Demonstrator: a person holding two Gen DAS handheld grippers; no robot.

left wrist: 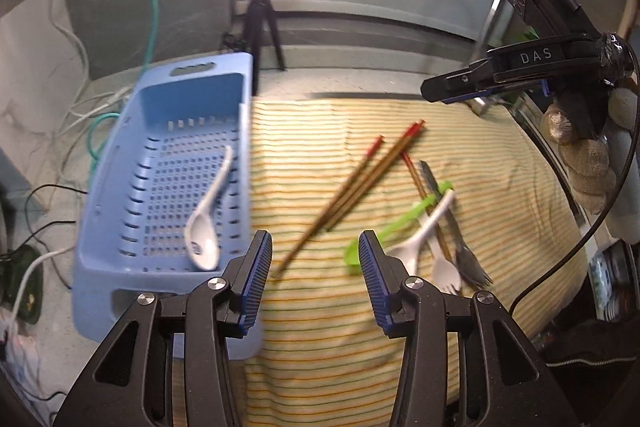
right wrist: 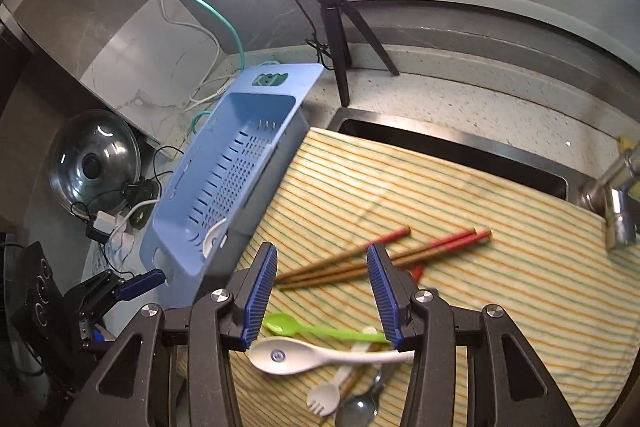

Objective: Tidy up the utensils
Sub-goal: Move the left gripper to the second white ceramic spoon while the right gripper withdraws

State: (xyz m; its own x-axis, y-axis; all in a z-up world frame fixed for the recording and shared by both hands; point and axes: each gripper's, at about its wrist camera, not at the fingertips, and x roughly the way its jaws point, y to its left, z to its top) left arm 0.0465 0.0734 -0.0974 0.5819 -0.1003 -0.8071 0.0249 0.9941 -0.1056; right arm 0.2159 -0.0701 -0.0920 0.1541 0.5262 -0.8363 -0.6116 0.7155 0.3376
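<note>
White spoon (right wrist: 288, 355): light, rigid, likely slippery; grasp at handle; right gripper (right wrist: 326, 293) agape, empty; left gripper (left wrist: 316, 275) likewise.

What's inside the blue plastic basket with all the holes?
One white ceramic soup spoon lies on the slotted floor of the blue plastic basket, bowl end toward the camera. The near inner corner is hidden behind the left gripper's finger, so anything there cannot be seen.

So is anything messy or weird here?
Yes. Only one white spoon lies in the blue basket. The chopsticks, green spoon, another white spoon and forks lie crisscrossed in a heap on the striped cloth.
</note>
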